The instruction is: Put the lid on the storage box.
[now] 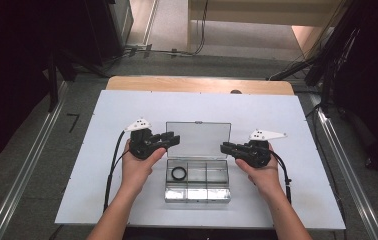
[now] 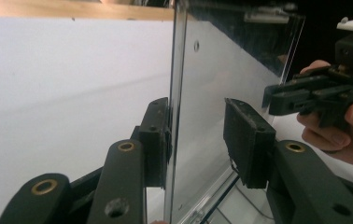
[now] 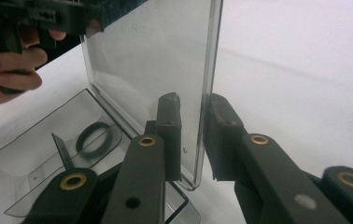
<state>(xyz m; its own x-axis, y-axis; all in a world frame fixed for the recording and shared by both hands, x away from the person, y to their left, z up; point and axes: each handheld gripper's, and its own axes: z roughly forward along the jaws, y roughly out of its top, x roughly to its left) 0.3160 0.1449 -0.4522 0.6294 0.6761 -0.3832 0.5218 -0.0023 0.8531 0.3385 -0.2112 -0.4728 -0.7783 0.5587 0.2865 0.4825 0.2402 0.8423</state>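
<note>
A clear plastic compartment box [image 1: 197, 192] lies on the white table, its lid [image 1: 198, 140] standing upright. A black ring [image 1: 179, 173] rests in the box's left compartment, also seen in the right gripper view as the ring [image 3: 93, 137]. My left gripper [image 1: 169, 138] is at the lid's left edge. In its own view the left gripper [image 2: 196, 105] straddles the lid [image 2: 221, 70]: one pad lies against it, the other stands clear. My right gripper [image 1: 225, 148] is at the lid's right edge. The right gripper [image 3: 194, 99] has the lid [image 3: 151, 51] between its pads, with a narrow gap on one side.
The white table top [image 1: 127, 105] spreads wide around the box. Cables trail from both grippers toward the near edge. Dark stands and rails flank the table on the floor. The box's front row of small compartments [image 1: 197, 194] lies near the front edge.
</note>
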